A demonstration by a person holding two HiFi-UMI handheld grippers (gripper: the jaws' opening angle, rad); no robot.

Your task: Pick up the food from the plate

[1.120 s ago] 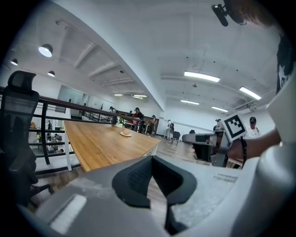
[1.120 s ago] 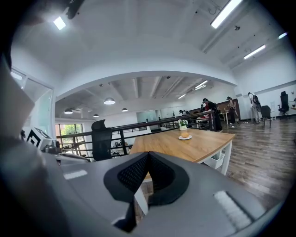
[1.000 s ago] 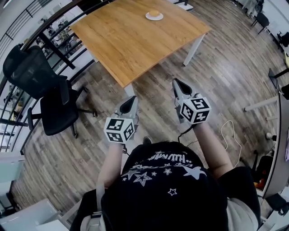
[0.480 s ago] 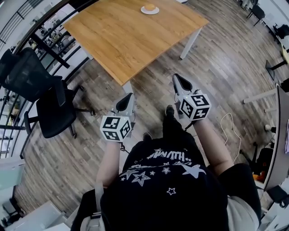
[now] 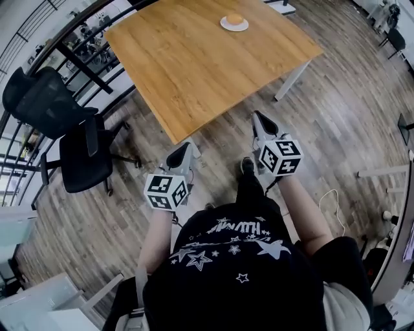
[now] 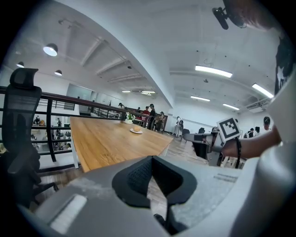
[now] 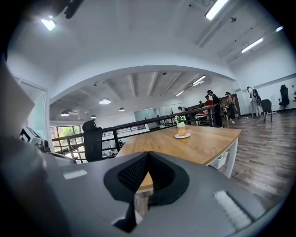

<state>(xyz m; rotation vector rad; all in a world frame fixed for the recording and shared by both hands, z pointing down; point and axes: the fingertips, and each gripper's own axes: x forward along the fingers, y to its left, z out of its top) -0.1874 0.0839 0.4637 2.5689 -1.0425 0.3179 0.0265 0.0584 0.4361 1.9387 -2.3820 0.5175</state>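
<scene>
A round orange-brown piece of food (image 5: 235, 19) lies on a small white plate (image 5: 225, 26) near the far edge of a wooden table (image 5: 194, 71). Both grippers hang over the floor short of the table's near corner, far from the plate. My left gripper (image 5: 184, 147) and right gripper (image 5: 259, 116) are shut with nothing in them. The left gripper view shows the plate (image 6: 132, 132) far across the tabletop, past the shut left gripper (image 6: 151, 159). In the right gripper view the food (image 7: 181, 131) sits beyond the shut right gripper (image 7: 148, 155).
A black office chair (image 5: 71, 142) stands left of the table beside a dark railing (image 5: 77, 58). A white table leg (image 5: 294, 77) is at the right. The person's foot (image 5: 248, 167) is on the plank floor, and a white cable (image 5: 333, 200) lies to the right.
The person has stepped toward the table, and its near corner now lies closer to the grippers. A foot has come into view. Both grippers stay shut and empty.
</scene>
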